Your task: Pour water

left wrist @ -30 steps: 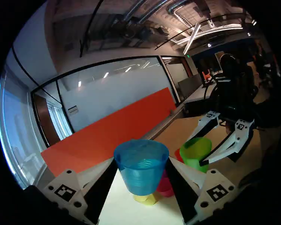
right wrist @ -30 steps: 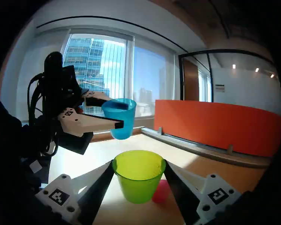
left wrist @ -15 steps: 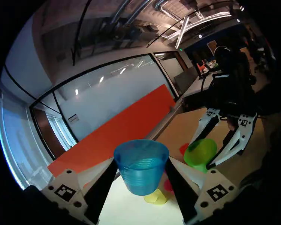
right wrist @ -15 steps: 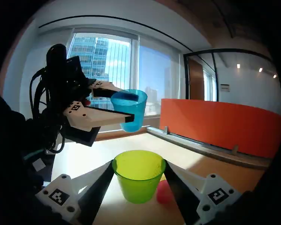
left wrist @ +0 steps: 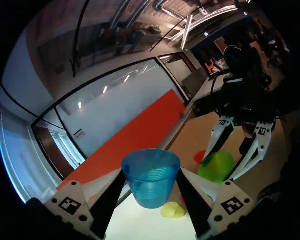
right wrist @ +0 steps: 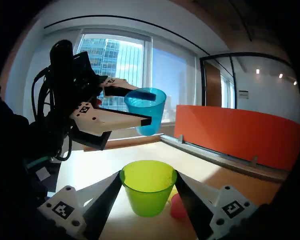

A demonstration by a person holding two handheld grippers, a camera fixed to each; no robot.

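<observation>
- The blue cup (left wrist: 151,184) is clamped between both fingers of the left hand-held gripper (left wrist: 150,173) and held in the air, well above the surface (right wrist: 98,168). What looks like water is seen low inside it.
- It is held close to upright, presumably so that nothing spills before the pour is begun.
- The green cup (right wrist: 147,192) is gripped on both sides by the right hand-held gripper (right wrist: 148,174), lower than the blue cup, with its open mouth turned up as the receiver. Whether it rests on the surface cannot be told.
- The left hand-held gripper is reached in sideways and roughly level. The blue cup is judged to be above the green rim but not yet over it.
- A yellow cup (left wrist: 172,209) and a pink cup (right wrist: 177,208) lie on the surface below, near the green cup and away from the edge lined by the orange partition (right wrist: 238,136).
</observation>
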